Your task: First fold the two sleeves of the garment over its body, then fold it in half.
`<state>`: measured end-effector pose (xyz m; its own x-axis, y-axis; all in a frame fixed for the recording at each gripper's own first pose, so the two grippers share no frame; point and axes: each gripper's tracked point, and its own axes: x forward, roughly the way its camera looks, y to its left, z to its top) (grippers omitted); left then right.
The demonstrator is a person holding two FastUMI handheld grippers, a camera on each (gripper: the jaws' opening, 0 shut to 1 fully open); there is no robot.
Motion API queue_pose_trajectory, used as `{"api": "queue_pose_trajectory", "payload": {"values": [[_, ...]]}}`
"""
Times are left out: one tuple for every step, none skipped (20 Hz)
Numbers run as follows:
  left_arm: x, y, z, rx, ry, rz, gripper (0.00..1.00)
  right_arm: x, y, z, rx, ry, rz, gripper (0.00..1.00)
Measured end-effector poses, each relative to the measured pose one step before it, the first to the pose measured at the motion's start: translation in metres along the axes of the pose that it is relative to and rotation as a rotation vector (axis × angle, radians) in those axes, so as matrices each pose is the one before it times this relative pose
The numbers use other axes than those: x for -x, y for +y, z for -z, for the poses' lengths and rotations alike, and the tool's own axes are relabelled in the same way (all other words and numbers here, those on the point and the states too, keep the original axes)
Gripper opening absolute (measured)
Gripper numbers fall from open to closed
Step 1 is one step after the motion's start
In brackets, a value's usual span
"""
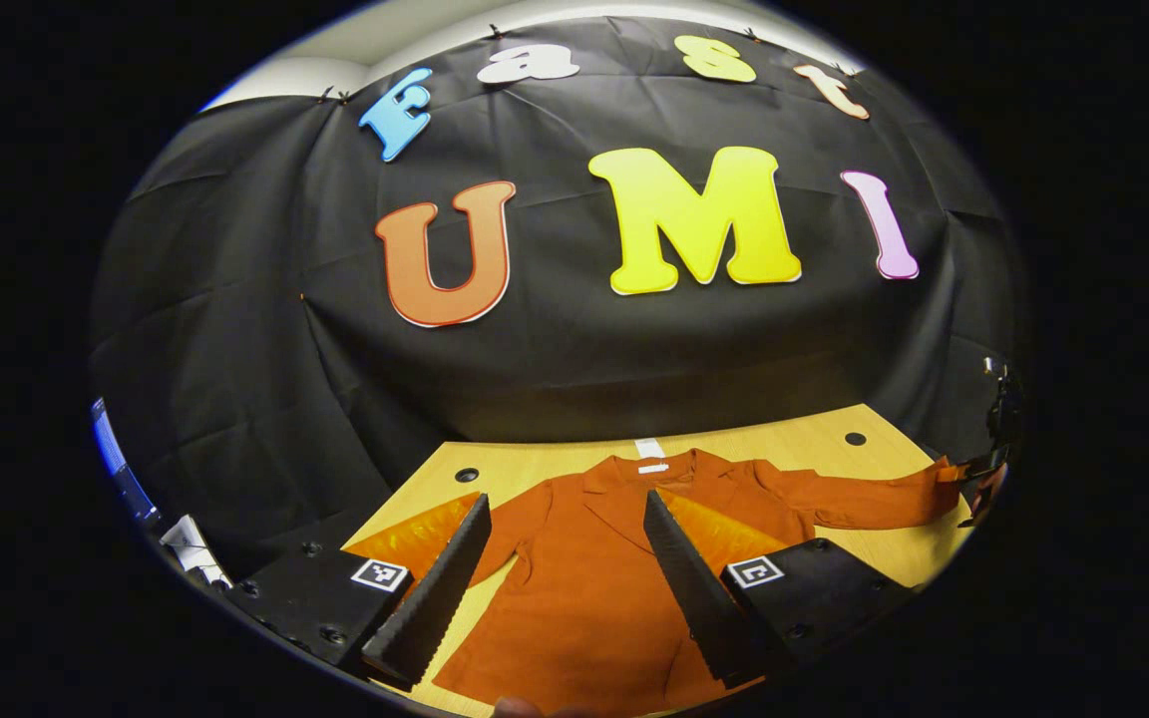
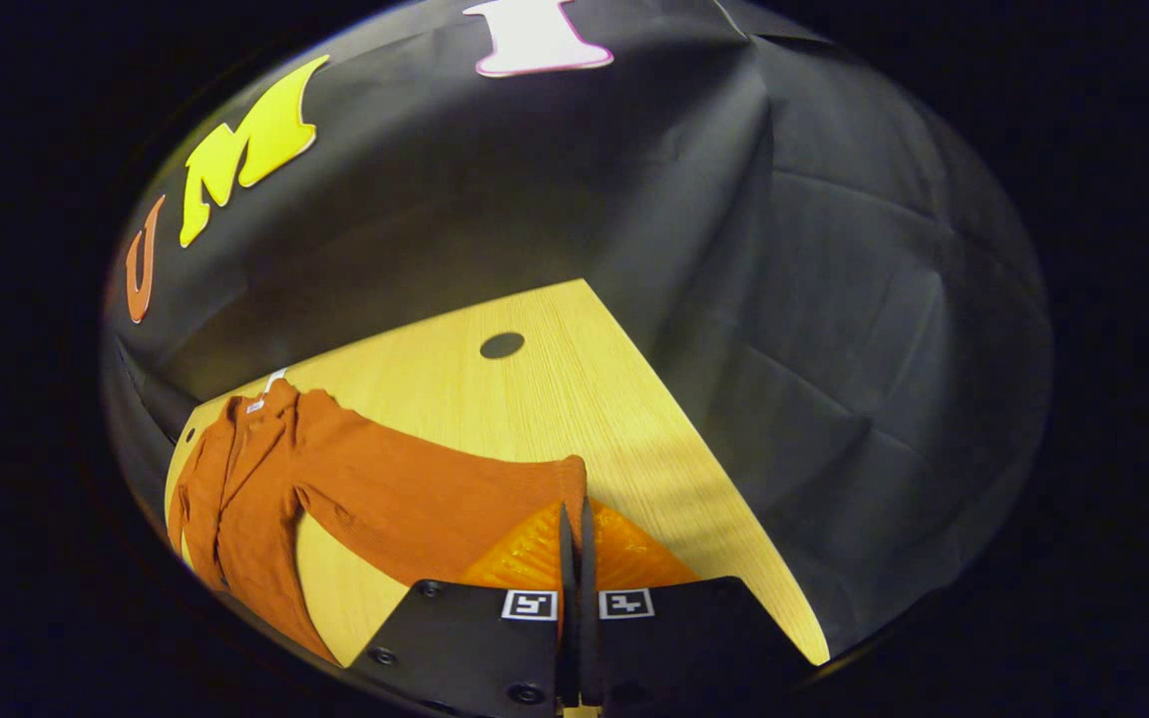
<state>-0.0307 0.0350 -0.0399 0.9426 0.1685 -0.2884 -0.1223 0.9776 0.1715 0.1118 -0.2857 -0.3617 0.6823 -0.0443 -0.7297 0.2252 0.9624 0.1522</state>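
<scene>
Now | left gripper [image 1: 563,558]: fingers spread wide, hovering over the garment [image 1: 594,588] body | garment: rust-orange, flat on wooden table [image 2: 555,399], collar toward the wall | right gripper [image 2: 574,543]: fingers pressed together, pinching the sleeve [image 2: 435,499] cuff

black hand-held gripper [image 1: 565,519]; serrated fingers [image 1: 435,588]
</scene>
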Motion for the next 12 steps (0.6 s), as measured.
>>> {"api": "queue_pose_trajectory", "payload": {"values": [[-0.00061,0.00237,0.00142,0.00629,-0.00244,-0.00433,0.99,0.00798,0.01067,-0.01104,-0.00574,-0.00567,0.00595,0.01],[-0.00037,0.00306,0.00246,0.00512,0.00430,-0.00145,1.00,0.00921,0.01488,-0.01126,-0.00587,-0.00718,-0.01102,0.00],[0.00142,0.00175,0.00112,0.00804,-0.00060,0.00109,1.00,0.00771,0.01548,-0.01197,0.00241,-0.01173,-0.00976,0.00],[0.00013,0.00394,0.00048,0.01033,-0.00182,-0.00330,1.00,0.00798,0.01635,-0.01378,0.00928,-0.01342,-0.01193,0.01],[-0.00044,0.00414,0.00068,0.00949,-0.00325,-0.00832,1.00,0.00798,0.01926,-0.01180,0.00821,-0.01003,-0.01331,0.00],[-0.00020,0.00441,0.00046,0.01243,-0.00346,-0.00943,1.00,0.00731,0.02213,-0.01353,0.00126,-0.00453,-0.02037,0.00],[0.00037,0.00550,0.00124,0.01491,-0.00888,-0.01141,1.00,0.00542,0.02267,-0.01210,0.00574,-0.00517,-0.01840,0.00],[-0.00136,0.00550,0.00080,0.01352,-0.00612,-0.01028,1.00,0.00662,0.02397,-0.01307,0.00938,-0.00877,-0.02173,0.00],[-0.00063,0.00570,0.00178,0.01077,-0.00225,-0.01379,1.00,0.00454,0.02770,-0.01422,0.00543,-0.01260,-0.02152,0.00],[-0.00042,0.00568,0.00206,0.00768,0.00396,-0.00704,1.00,0.00220,0.02799,-0.01217,0.01370,-0.01528,-0.01952,0.01],[0.00087,0.00720,0.00222,0.00666,0.00454,-0.01014,1.00,0.00044,0.03037,-0.01269,0.02127,-0.02184,-0.02329,0.00],[-0.00029,0.00673,0.00148,0.01017,0.00271,-0.00711,1.00,-0.00189,0.03067,-0.01096,0.02130,-0.02476,-0.02459,0.00]]}}
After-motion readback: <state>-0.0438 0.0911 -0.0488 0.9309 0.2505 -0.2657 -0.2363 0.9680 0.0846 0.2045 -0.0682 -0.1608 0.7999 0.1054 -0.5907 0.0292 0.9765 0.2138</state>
